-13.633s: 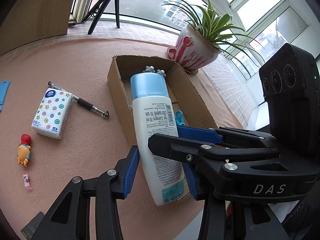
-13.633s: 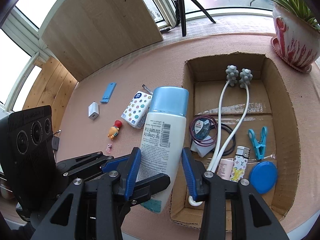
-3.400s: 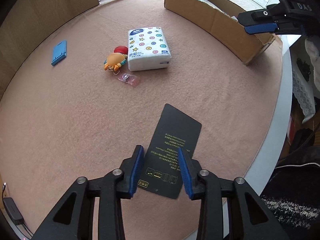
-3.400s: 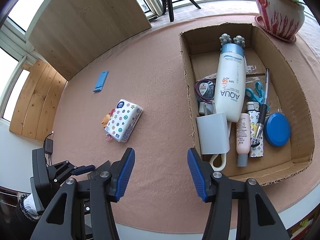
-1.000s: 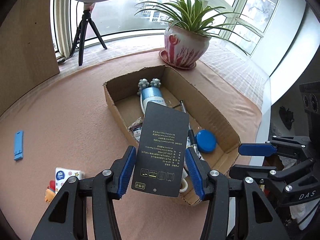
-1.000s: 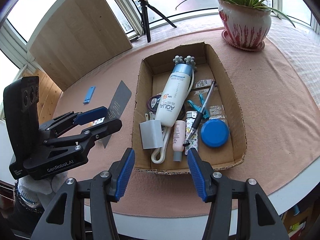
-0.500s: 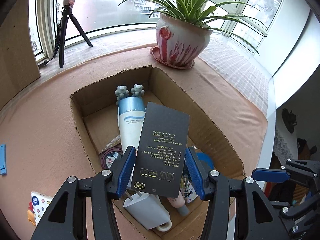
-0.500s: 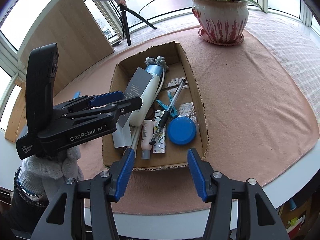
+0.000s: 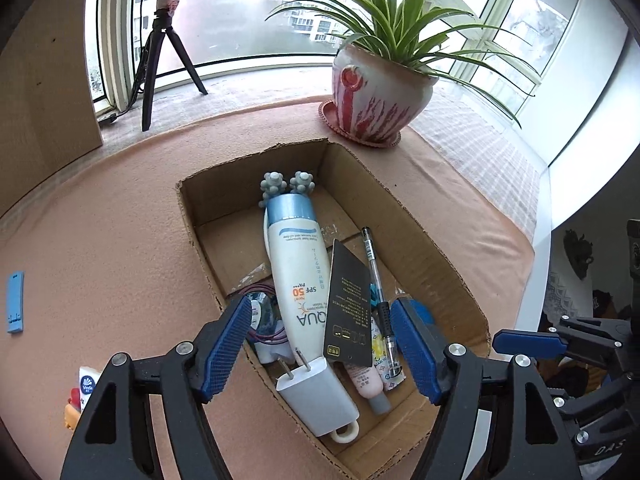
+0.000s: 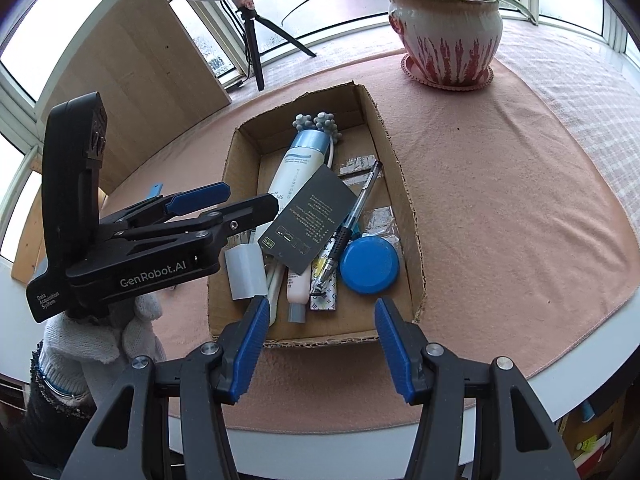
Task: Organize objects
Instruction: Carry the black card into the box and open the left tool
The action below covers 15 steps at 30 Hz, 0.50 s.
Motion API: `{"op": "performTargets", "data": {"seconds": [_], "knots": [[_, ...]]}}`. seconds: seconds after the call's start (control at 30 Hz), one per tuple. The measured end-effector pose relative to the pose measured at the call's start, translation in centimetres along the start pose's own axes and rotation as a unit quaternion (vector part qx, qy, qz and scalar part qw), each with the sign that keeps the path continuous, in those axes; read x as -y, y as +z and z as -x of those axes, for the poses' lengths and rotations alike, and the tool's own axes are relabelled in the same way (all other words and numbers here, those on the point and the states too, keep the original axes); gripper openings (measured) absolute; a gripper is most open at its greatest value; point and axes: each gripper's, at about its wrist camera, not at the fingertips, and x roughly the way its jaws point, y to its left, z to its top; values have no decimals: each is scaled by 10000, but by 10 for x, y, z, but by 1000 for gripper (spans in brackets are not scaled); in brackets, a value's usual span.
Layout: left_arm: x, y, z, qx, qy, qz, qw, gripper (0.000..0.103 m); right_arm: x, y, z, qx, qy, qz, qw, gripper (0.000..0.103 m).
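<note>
left gripper: jaws have just been spreading apart, blue pads clear of everything, so it's let go. It hangs over the near end of the box, with a white knit glove on the hand under it in the right wrist view.

black card: the thing being sorted. It's loose inside the cardboard box, tilted, leaning across the sunscreen bottle and the pen. Can't tell if it's fully settled.

right gripper: jaws apart with nothing between them, parked just off the box's near edge.

also in the box: white charger plug at the near end, blue round lid, small pink tube, grey massage roller at the far end.

outside the box: tissue pack and a blue strip on the pink table cover.

background: potted plant past the far end of the box, tripod by the window.
</note>
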Motion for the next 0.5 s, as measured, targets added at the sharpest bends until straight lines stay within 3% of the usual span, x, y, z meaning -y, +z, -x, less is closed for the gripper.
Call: {"op": "performTargets", "data": {"seconds": [0.23, 0.5], "knots": [[-49, -22, 41, 250, 111, 472, 9985, 75, -31, 15, -3, 46, 242, 151, 9996, 51], [-118, -59, 69, 113, 415, 827, 9956, 75, -75, 21, -21, -17, 758, 209, 9969, 51]]}}
